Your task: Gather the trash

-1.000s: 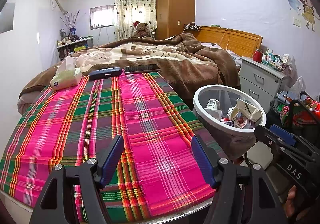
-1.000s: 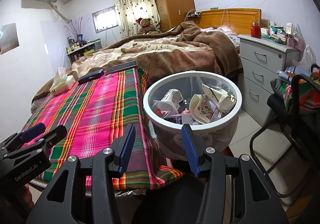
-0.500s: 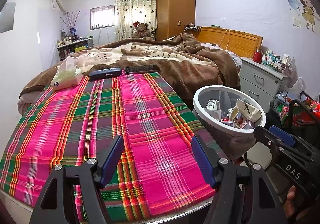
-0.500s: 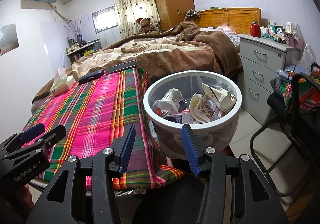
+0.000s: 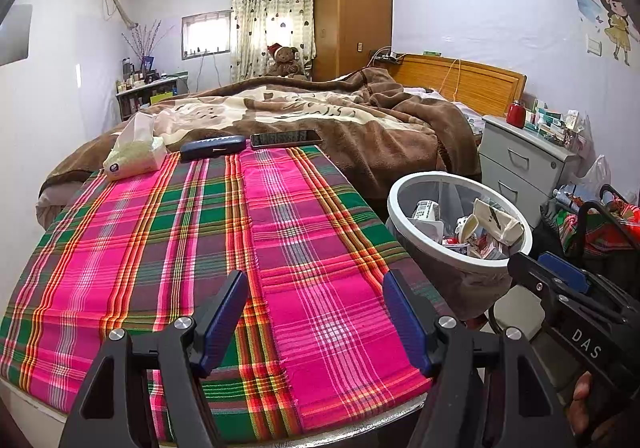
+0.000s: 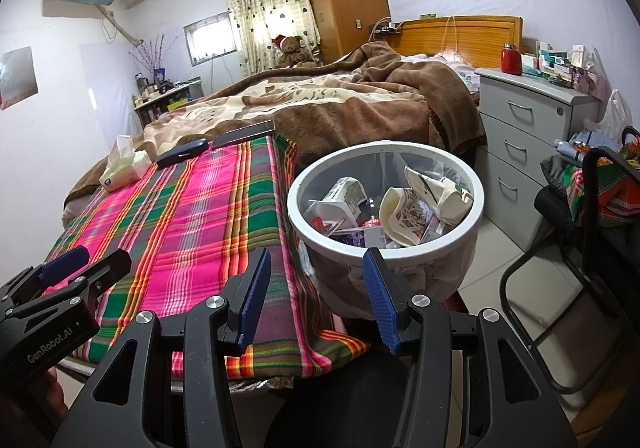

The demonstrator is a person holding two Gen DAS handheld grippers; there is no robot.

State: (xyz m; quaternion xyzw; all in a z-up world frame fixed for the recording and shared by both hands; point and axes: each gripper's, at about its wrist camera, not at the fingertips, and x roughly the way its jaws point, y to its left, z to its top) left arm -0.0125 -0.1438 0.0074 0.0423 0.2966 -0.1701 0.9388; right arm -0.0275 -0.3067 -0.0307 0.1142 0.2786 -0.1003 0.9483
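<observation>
A bedroom, and front and centre in the left wrist view a table under a bright plaid cloth point(image 5: 168, 244), pink and green, butting up against a bed heaped with a brown blanket point(image 5: 360, 120). At the far edge of the cloth, upper left of centre, sits a tissue pack point(image 5: 134, 154), then a dark case point(image 5: 212, 146), then a phone point(image 5: 286, 137) lying flat — three in a row.

Now the trash bin point(image 6: 384, 244), just right of centre in the right wrist view: a white-rimmed round bin with a clear liner, standing just beside the table's right edge. It's well loaded — crumpled paper cups point(image 6: 424, 204), a squashed carton point(image 6: 344, 194) and small wrappers piled inside, up near the rim.

The left gripper point(image 5: 314, 312) hangs over the near end of the cloth, fingers spread, nothing between them. The right gripper point(image 6: 316, 288) points at the gap between table and bin, its blue pads parted too — empty. At the right edge, grey drawers point(image 6: 520, 136) carry a red jar point(image 6: 511, 59) and a clutter of small boxes.
</observation>
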